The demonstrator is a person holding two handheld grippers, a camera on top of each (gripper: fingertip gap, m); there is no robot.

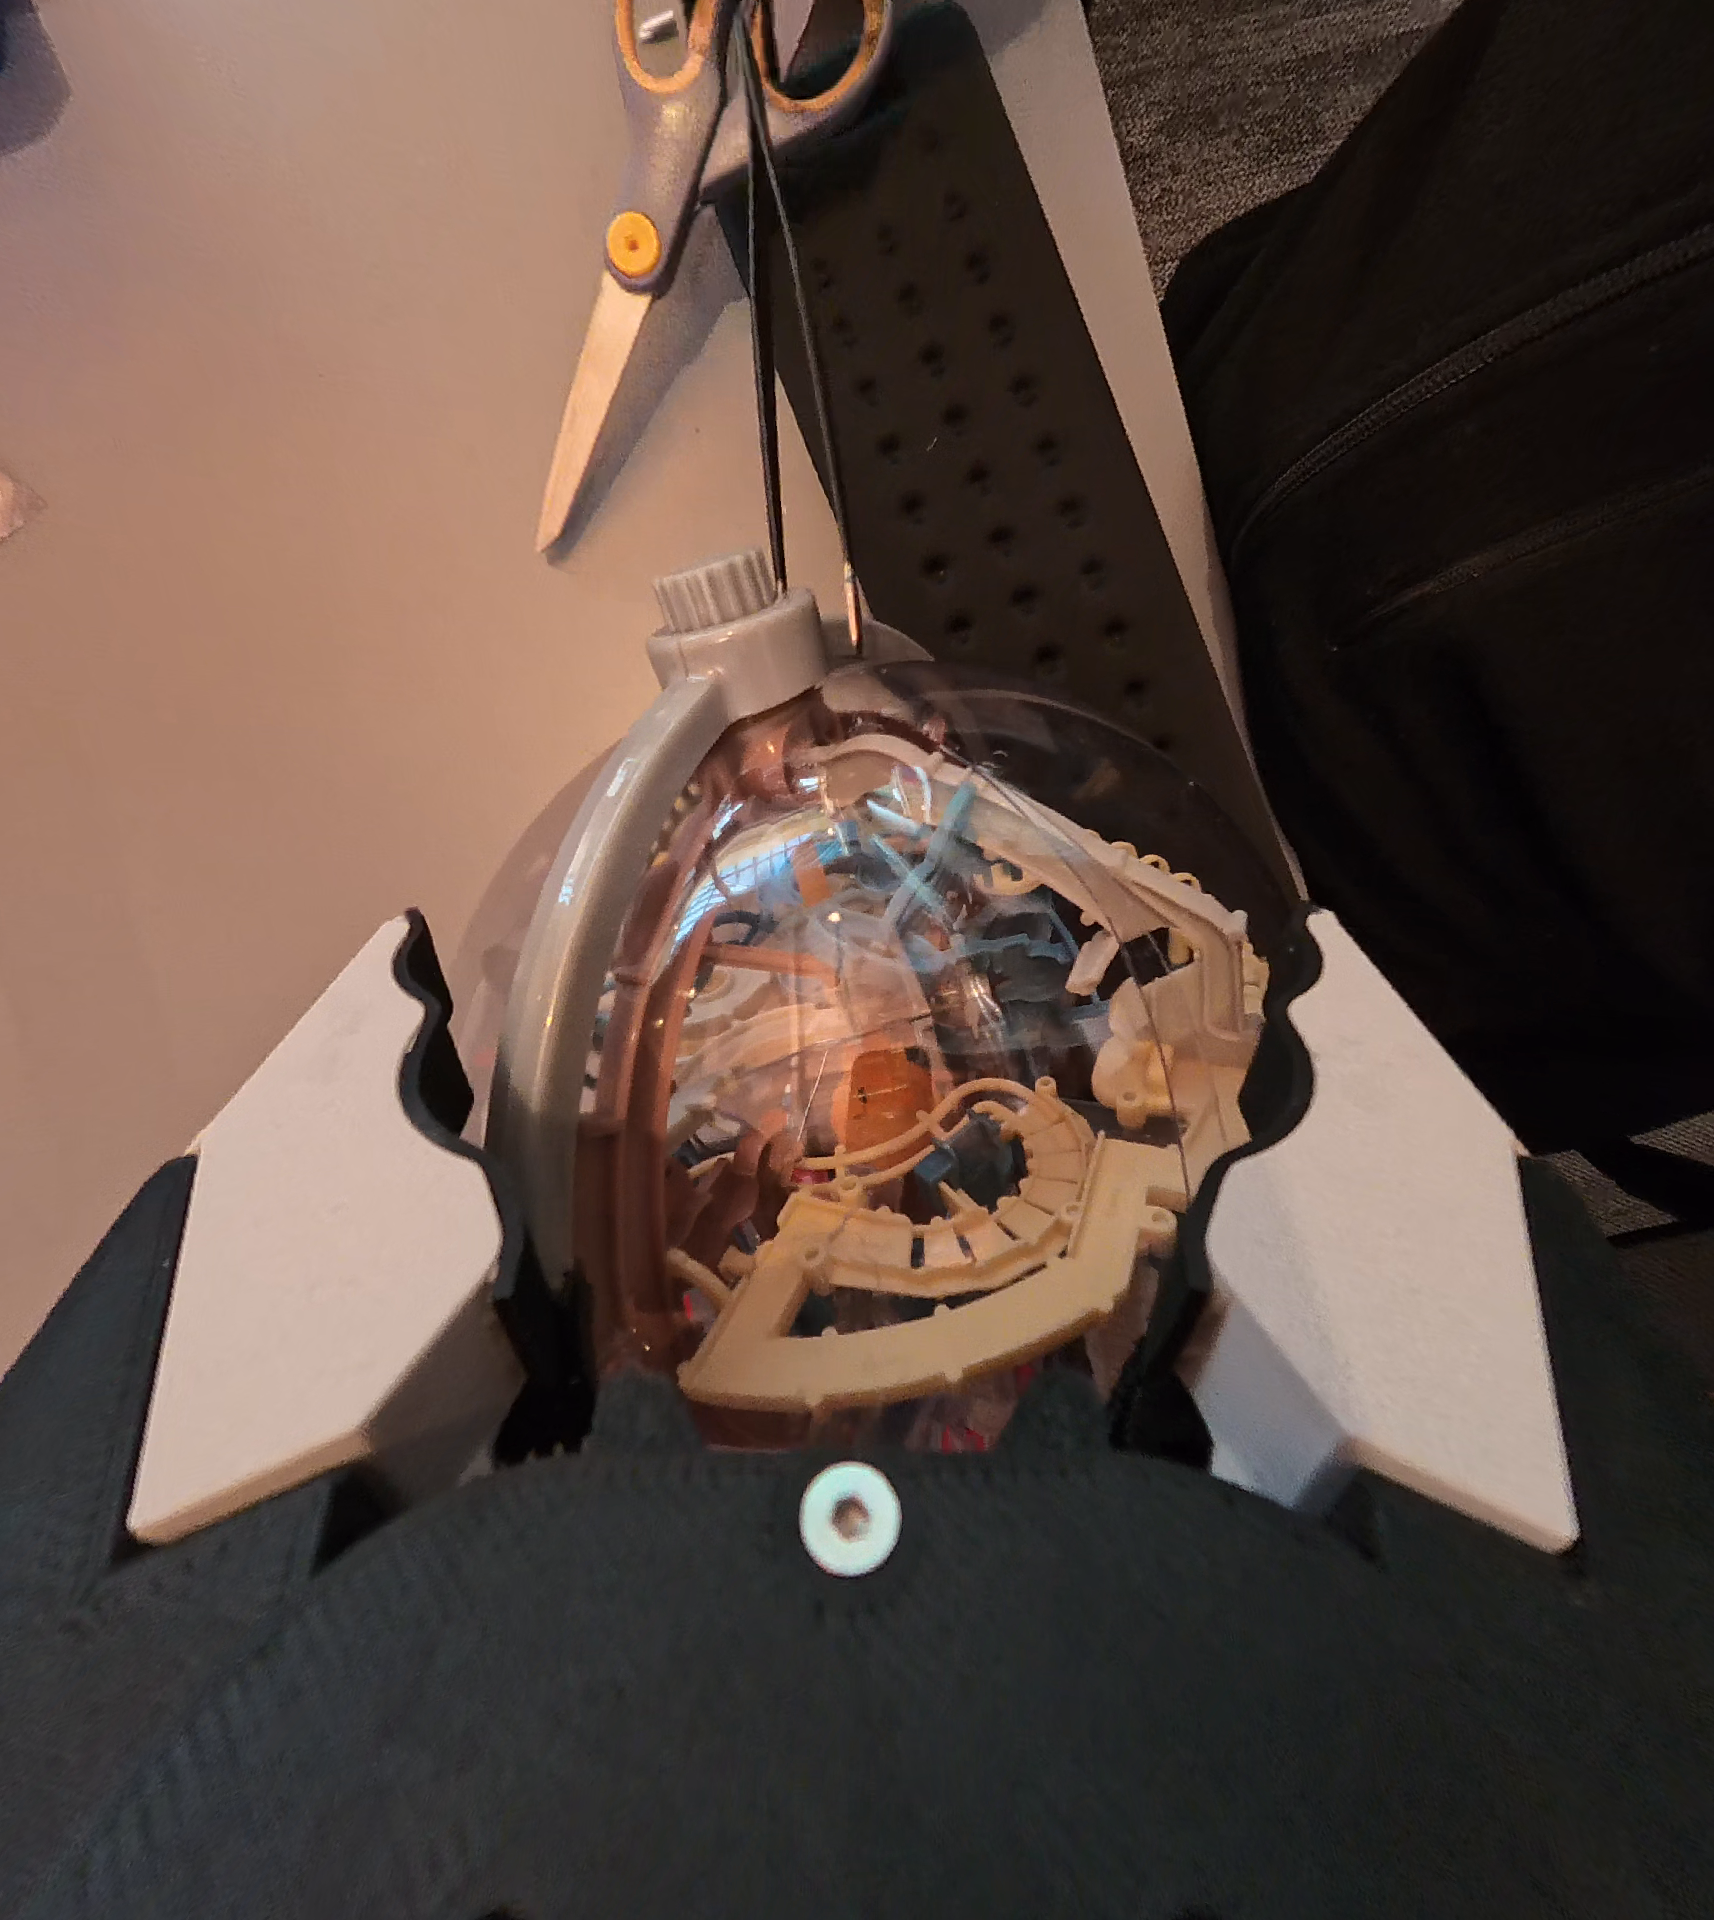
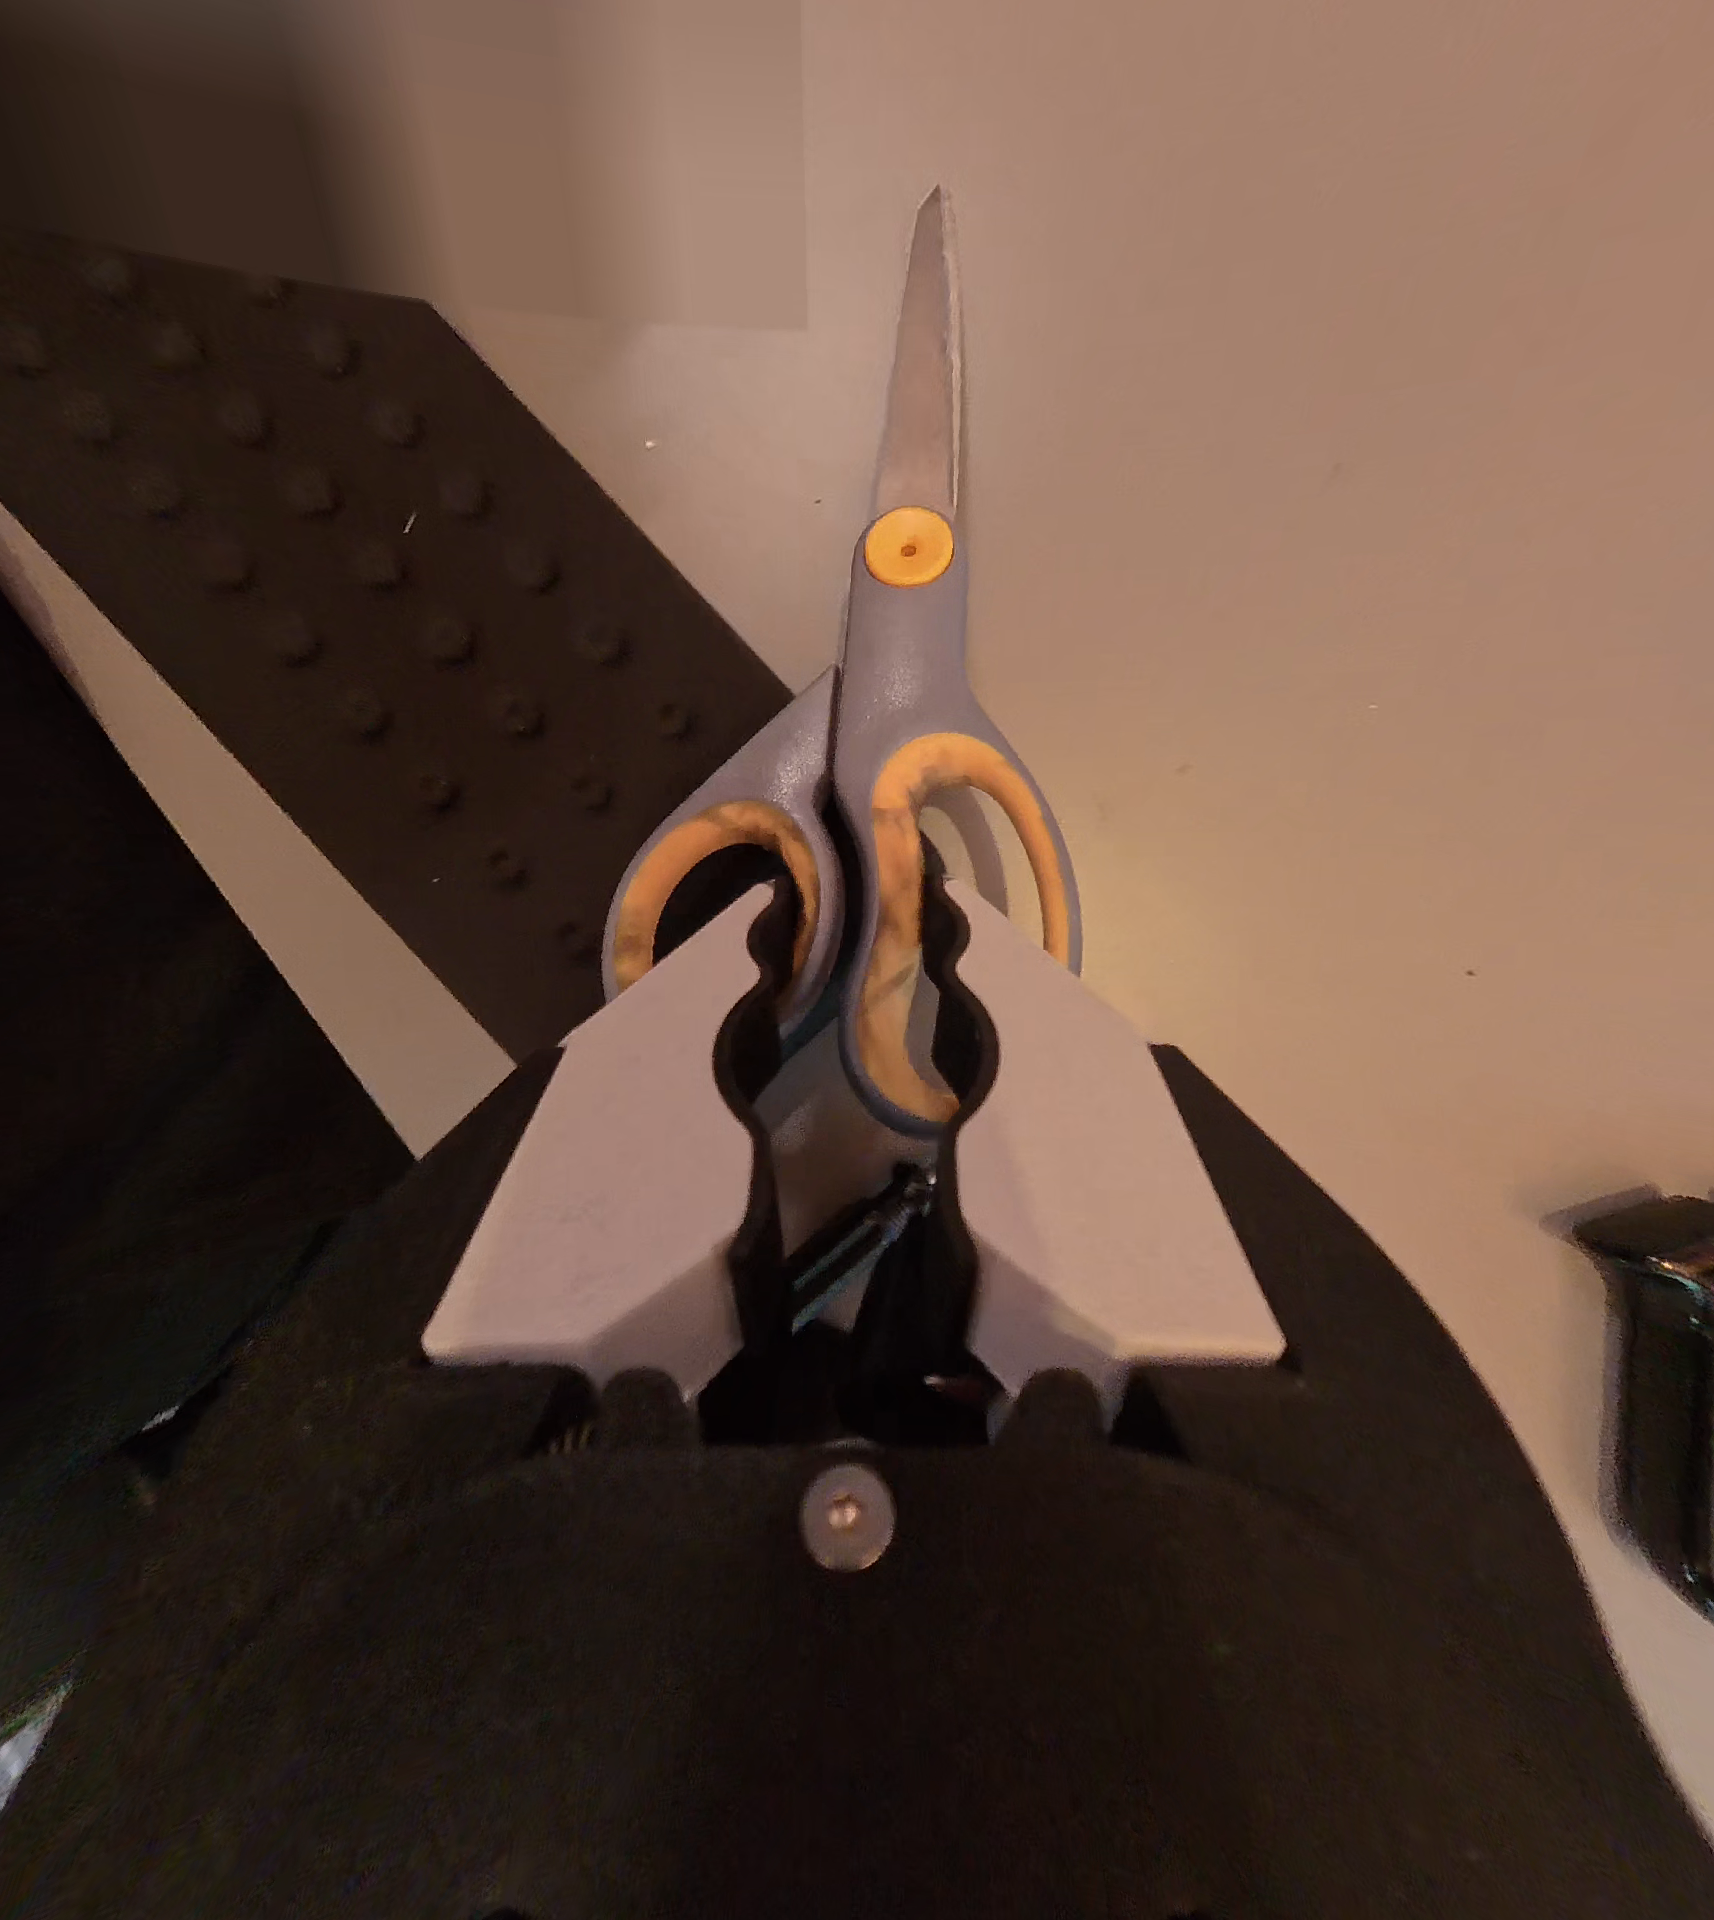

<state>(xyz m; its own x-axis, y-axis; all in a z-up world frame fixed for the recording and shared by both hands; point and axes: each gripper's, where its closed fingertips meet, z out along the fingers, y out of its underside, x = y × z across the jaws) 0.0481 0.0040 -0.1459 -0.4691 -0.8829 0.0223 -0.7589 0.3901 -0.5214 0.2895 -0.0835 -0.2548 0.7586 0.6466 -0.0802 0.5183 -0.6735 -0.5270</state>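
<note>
Left tool (image 1: 858, 1049) spread wide, clamped around clear maze ball (image 1: 863, 1039); right tool (image 2: 858, 935) pinched on scissors (image 2: 910, 665) handles.

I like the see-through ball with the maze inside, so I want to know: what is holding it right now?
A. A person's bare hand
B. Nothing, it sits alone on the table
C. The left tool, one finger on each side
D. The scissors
C: in the left wrist view the clear maze ball sits between the left tool fingers, one pressed to each side, while the right tool grips the scissors.
</note>
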